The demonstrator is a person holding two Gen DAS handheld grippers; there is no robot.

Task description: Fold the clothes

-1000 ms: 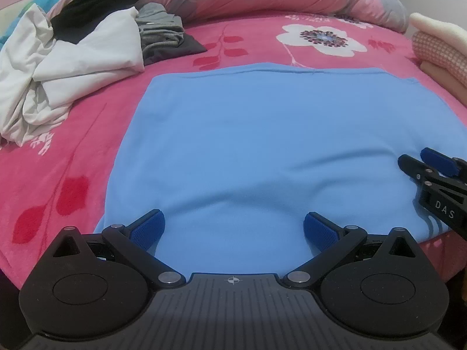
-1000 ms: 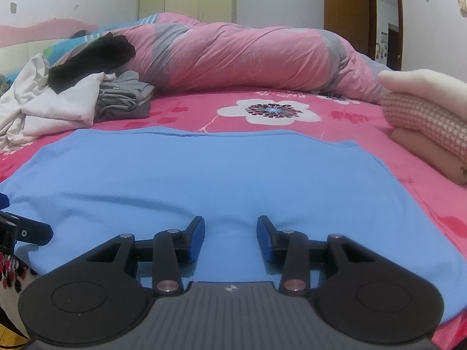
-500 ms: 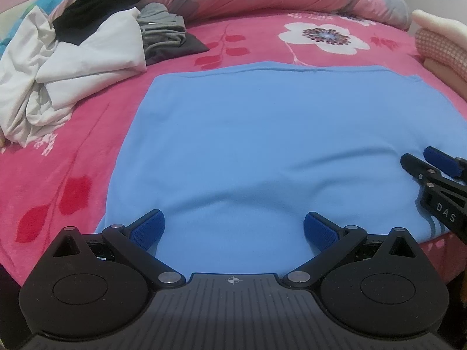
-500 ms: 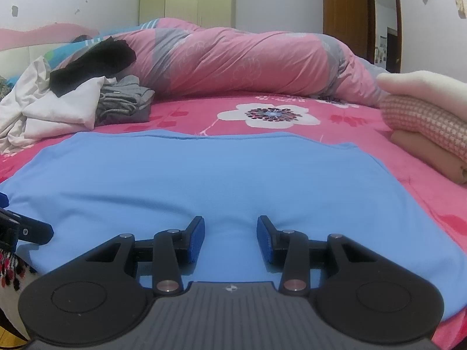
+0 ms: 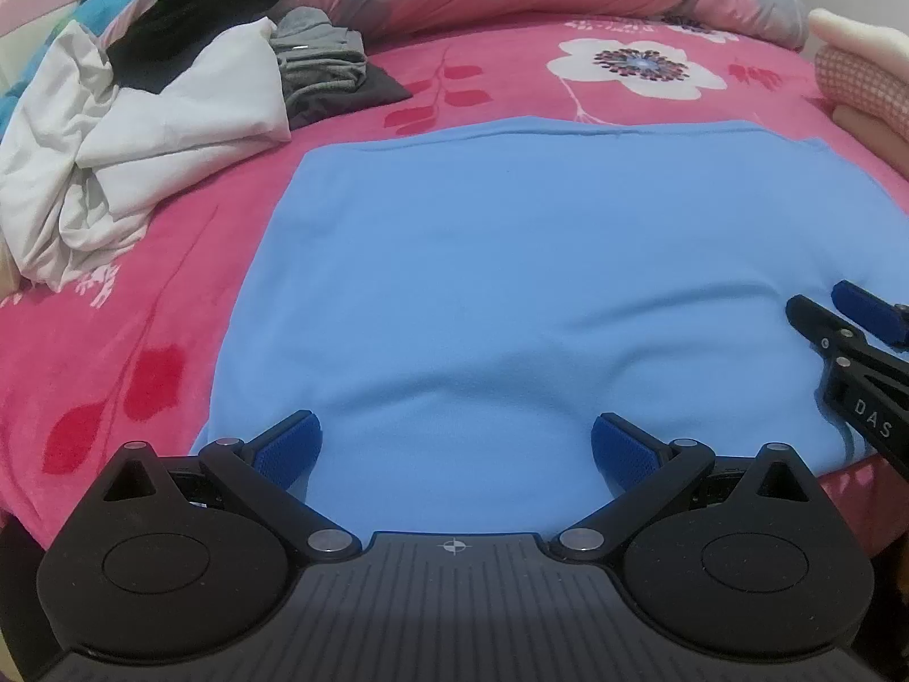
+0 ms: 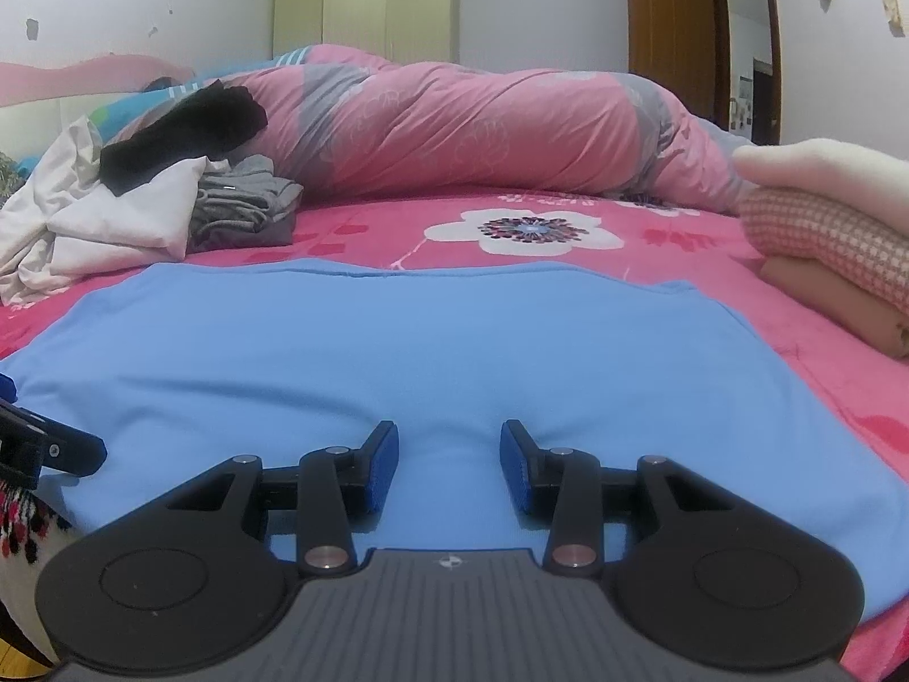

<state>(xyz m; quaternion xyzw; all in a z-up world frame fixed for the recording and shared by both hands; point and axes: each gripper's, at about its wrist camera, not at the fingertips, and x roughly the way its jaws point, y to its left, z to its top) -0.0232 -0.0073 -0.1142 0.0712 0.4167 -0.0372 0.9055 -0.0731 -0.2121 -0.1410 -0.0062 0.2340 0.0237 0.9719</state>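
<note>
A blue garment (image 5: 511,284) is spread flat on a bed and fills the middle of both views. Its near edge lies at the near side of the bed, just under both tools. A few soft wrinkles are seen near that edge. The bed is covered by a pink sheet (image 5: 113,352) printed with red leaves and a big white flower (image 6: 522,230).

The left tool (image 5: 454,449) is held over the near edge of the blue garment. Its jaws are spread wide and nothing is gripped between them. The right tool (image 6: 449,466) is also held over the near edge, further to the right. Its jaws are partly apart, and a small bump of blue cloth is seen in the gap. It cannot be told whether the pads are touching the cloth.

At the far left of the bed a heap of clothes is piled up. A white garment (image 5: 142,159) is crumpled there, a black garment (image 5: 193,17) is laid on top of it, and a grey garment (image 5: 318,68) is folded beside it. A rolled pink and grey quilt (image 6: 483,131) is stretched along the far side of the bed. At the right, folded things are stacked: a cream one (image 6: 824,170) on top, a pink checked one (image 6: 824,238) under it, and a tan one at the bottom.

Behind the bed a white wall (image 6: 142,5) with small marks is seen. A pale yellow wardrobe (image 6: 363,5) is stood against it. A brown wooden door (image 6: 670,23) is seen to the right.
</note>
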